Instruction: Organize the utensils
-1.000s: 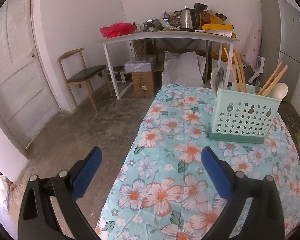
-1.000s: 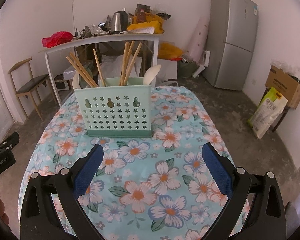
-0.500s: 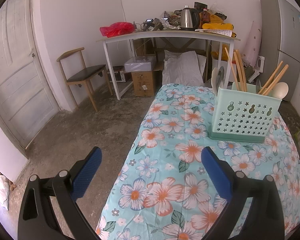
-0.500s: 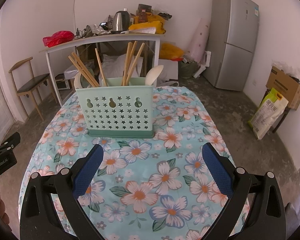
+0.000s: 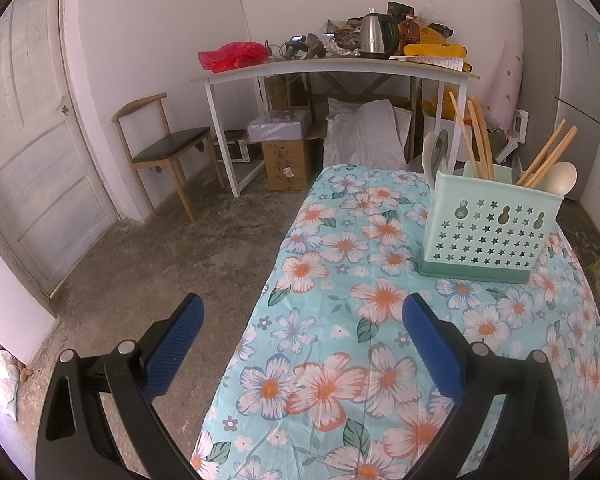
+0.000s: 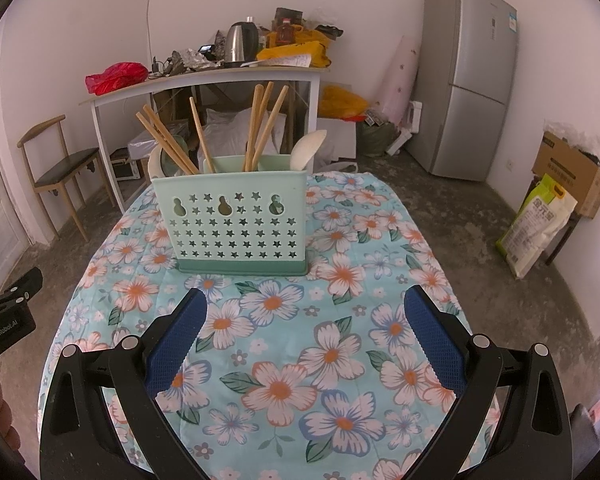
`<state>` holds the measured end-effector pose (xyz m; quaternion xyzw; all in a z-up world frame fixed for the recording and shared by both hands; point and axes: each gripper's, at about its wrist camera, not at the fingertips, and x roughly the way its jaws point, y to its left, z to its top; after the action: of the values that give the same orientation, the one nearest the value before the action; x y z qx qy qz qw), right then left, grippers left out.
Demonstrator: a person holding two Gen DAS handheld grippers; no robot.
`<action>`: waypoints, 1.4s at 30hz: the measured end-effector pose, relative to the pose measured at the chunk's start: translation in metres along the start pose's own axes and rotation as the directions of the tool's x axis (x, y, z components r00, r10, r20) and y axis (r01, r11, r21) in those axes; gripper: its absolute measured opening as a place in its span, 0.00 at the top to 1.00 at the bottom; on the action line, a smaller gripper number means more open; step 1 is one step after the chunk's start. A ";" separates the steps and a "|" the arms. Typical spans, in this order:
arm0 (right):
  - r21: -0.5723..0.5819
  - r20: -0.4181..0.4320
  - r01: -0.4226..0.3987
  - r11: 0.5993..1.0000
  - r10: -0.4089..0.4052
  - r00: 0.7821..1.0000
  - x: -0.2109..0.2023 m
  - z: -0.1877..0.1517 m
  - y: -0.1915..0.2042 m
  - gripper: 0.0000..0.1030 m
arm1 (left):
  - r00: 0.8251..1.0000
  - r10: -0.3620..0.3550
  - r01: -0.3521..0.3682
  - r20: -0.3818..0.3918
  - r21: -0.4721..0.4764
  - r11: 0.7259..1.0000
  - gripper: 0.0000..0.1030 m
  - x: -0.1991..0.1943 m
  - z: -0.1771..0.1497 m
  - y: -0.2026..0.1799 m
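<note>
Left gripper (image 5: pixel 298 334): we see its blue-padded fingers spread wide apart, holding nothing, above the near left edge of the table.
Right gripper (image 6: pixel 306 332): fingers likewise wide apart and empty, above the table's near middle.
Mint-green plastic utensil caddy with star-shaped holes (image 6: pixel 236 224): upright on the table at 12 o'clock from the right gripper, at 2 o'clock from the left one, well apart from both.
Wooden chopsticks (image 6: pixel 262 124): we see several standing tilted inside the caddy.
White spoon (image 6: pixel 308 150): in the caddy's right compartment.
Table with a turquoise floral cloth (image 6: pixel 332 360): bare apart from the caddy.
Grey refrigerator (image 6: pixel 470 80): at 2 o'clock, by the far wall.
</note>
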<state>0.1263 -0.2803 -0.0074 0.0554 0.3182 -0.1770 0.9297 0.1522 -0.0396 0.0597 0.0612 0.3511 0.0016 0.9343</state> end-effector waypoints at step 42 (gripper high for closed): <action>0.001 0.009 -0.005 1.000 0.005 1.000 -0.004 0.005 0.002 0.08 | 1.000 0.000 0.000 0.005 0.000 1.000 0.05 -0.002 0.002 0.000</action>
<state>0.1267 -0.2783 -0.0010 0.0557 0.3137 -0.1751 0.9316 0.1516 -0.0400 0.0623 0.0613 0.3487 0.0013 0.9352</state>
